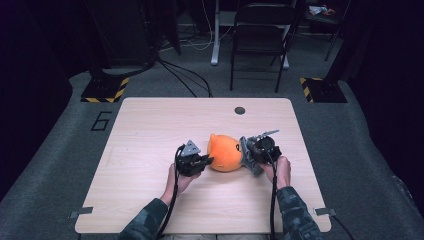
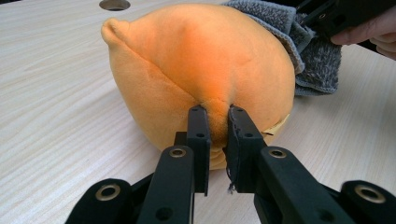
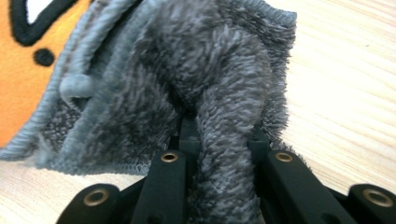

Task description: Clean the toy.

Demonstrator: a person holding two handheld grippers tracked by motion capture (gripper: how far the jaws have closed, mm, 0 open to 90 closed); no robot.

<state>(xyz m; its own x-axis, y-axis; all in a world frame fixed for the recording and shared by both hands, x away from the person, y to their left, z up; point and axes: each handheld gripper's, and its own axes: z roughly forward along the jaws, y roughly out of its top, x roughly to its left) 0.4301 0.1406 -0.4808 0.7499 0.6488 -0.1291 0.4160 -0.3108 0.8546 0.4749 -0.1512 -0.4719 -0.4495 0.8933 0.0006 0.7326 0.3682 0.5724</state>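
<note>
An orange plush toy point(image 1: 225, 152) lies on the wooden table point(image 1: 150, 130), near the middle. My left gripper point(image 1: 202, 162) is at its left side; in the left gripper view my left gripper point(image 2: 217, 123) is shut on a pinch of the orange plush toy point(image 2: 196, 60). A grey fuzzy cloth point(image 1: 246, 155) hangs against the toy's right side. My right gripper point(image 1: 250, 152) is shut on this cloth. In the right gripper view the grey cloth point(image 3: 187, 79) bunches between the jaws of my right gripper point(image 3: 219, 135), with the toy's orange face point(image 3: 28, 60) at the left.
A round hole point(image 1: 240, 110) sits in the table near its far edge. A folding chair point(image 1: 260, 35) stands on the floor beyond the table. Bare wood lies to the left and in front of the hands.
</note>
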